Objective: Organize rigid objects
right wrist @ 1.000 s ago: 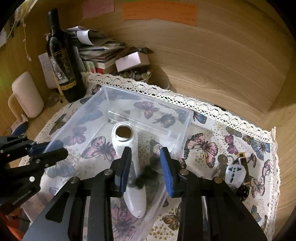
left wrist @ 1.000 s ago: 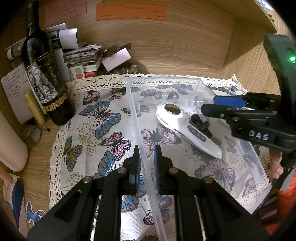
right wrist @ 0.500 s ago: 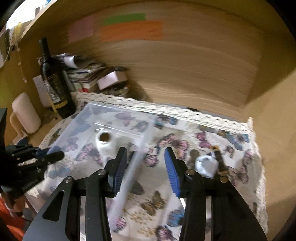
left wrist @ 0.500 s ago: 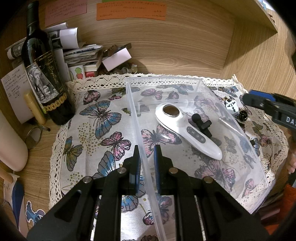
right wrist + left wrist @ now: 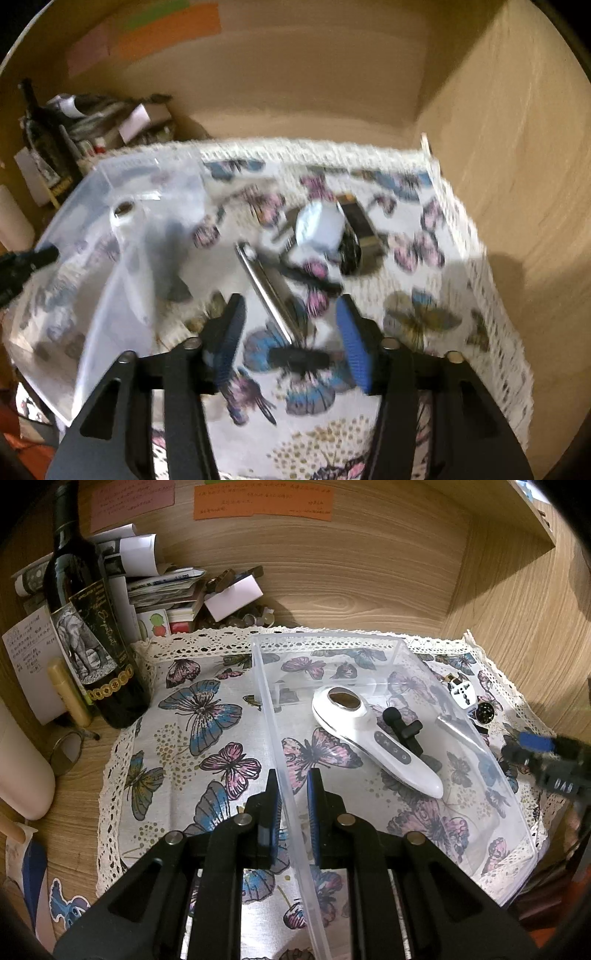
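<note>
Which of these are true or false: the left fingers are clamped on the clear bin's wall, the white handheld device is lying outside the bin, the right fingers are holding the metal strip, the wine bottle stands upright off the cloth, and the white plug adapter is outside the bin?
1. The left gripper has its fingers clamped on the clear bin wall. True.
2. The white handheld device lies outside the bin. False: it lies inside, beside a small black clip-like piece.
3. The right gripper holds the metal strip. False: its fingers are opening and empty; the strip lies on the butterfly cloth.
4. The wine bottle stands upright off the cloth. True.
5. The white plug adapter is outside the bin. True.
</note>
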Demonstrator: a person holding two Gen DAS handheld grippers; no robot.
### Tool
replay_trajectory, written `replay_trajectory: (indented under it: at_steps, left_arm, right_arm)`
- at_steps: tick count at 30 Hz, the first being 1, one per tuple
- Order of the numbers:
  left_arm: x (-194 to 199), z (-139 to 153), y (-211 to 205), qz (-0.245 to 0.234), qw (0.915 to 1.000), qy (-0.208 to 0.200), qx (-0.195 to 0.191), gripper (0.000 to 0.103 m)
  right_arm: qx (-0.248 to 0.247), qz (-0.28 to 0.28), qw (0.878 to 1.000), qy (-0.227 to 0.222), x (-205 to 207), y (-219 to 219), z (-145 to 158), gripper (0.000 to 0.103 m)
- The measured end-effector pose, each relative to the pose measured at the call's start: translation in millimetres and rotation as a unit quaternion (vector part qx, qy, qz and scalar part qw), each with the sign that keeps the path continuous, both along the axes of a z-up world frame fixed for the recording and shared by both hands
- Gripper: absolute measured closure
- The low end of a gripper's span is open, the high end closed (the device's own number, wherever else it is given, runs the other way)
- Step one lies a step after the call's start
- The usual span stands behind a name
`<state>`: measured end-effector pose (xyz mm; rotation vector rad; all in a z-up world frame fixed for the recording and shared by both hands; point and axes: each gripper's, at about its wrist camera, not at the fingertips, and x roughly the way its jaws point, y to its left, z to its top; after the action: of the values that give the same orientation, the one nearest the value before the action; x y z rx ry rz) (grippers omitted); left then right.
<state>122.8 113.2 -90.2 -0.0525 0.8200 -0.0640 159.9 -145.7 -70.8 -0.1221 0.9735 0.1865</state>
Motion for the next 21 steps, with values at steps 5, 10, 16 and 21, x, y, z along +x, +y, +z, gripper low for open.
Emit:
replay_trajectory:
  at_steps: [5,10,16,21]
  left_arm:
    - [0.1,0.1,0.2,0.0,1.0,0.0,0.001,0.09]
    - [0.1,0.0,0.5,0.0,1.0,0.0,0.001,0.09]
    - [0.1,0.1,0.5,-0.001,1.0,0.0,0.001,0.09]
    - [0.0,0.2,0.6,0.0,1.0,0.0,0.001,0.09]
  right_arm:
    - [0.001,-0.015,0.999,0.031,-3.9,-5.7,-24.7,0.045]
    - [0.009,-0.027,0.999,0.034,-4.6,-10.8,-35.6,0.045]
    - [-0.003,-0.029,0.999,0.027,-6.5,-9.6,-35.2,0.058]
    - [0.007,-0.032,0.999,0.021,-8.0,-13.4,-29.4,0.062]
